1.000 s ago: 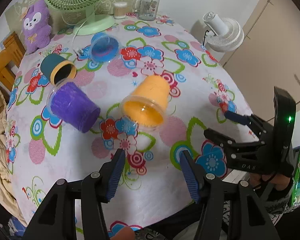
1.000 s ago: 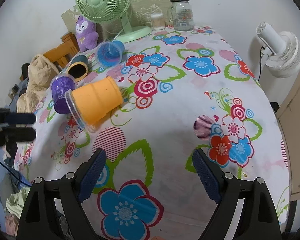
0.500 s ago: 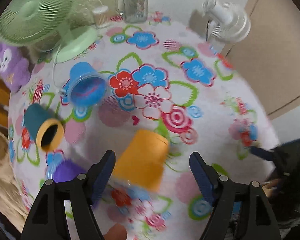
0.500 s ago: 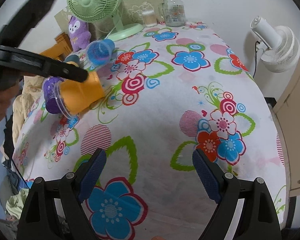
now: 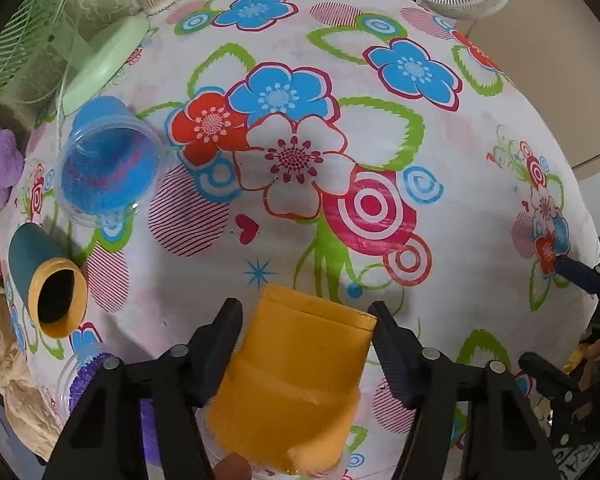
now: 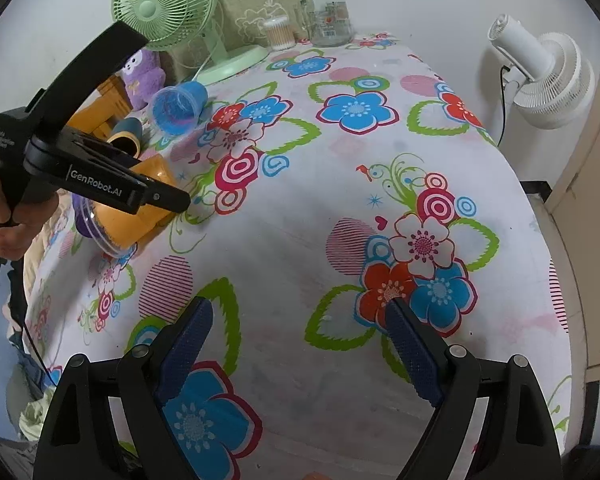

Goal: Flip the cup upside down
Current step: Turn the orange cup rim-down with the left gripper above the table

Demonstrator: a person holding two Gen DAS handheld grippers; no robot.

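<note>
orange cup (image 5: 292,376) lies on its side on the flowered tablecloth (image 5: 380,128), between the fingers of the left gripper (image 5: 304,320); whether they press it i cannot tell. it looks light, thin-walled and easily squashed, so a gentle hold across mid-body seems best. right gripper (image 6: 296,344) hangs wide and empty. farther off lie the blue cup (image 5: 108,164) and teal cup (image 5: 46,276).

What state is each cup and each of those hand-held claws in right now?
Orange cup: on its side, between the left gripper's fingers.
Blue cup: on its side.
Teal cup: on its side.
Purple cup: mostly hidden.
Left gripper: around the orange cup; contact unclear.
Right gripper: open, empty.
</note>
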